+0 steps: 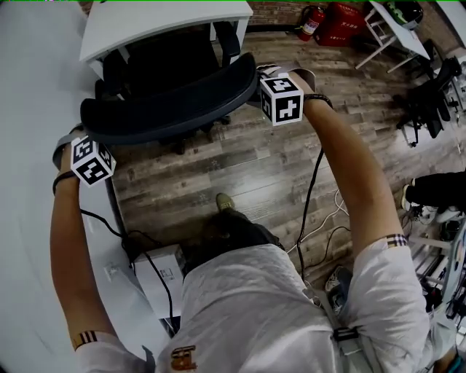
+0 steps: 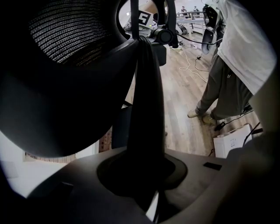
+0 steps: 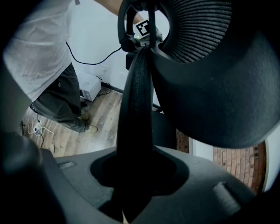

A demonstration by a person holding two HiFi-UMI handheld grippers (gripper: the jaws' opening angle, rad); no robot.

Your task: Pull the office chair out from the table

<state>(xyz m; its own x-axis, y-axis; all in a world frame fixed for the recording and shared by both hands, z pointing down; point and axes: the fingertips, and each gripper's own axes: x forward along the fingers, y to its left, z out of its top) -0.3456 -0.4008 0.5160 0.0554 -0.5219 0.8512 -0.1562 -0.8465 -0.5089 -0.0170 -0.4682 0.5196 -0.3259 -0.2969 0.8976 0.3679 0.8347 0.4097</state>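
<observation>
The black office chair (image 1: 171, 102) stands at the white table (image 1: 145, 22), its seat partly under the tabletop and its curved backrest toward me. My left gripper (image 1: 86, 138) is shut on the left end of the backrest's top rim. My right gripper (image 1: 263, 80) is shut on the right end. In the left gripper view the dark rim (image 2: 146, 87) runs straight down into the left gripper (image 2: 144, 175). The right gripper view shows the same rim (image 3: 135, 100) clamped in the right gripper (image 3: 135, 175). The chair's base is mostly hidden under the backrest.
A white wall (image 1: 29, 87) runs along the left, with a white box (image 1: 162, 280) and black cables (image 1: 313, 189) on the wooden floor near my shoe (image 1: 224, 202). A fire extinguisher (image 1: 312, 22), a red case (image 1: 342, 22) and another white table (image 1: 397, 25) stand at the back right.
</observation>
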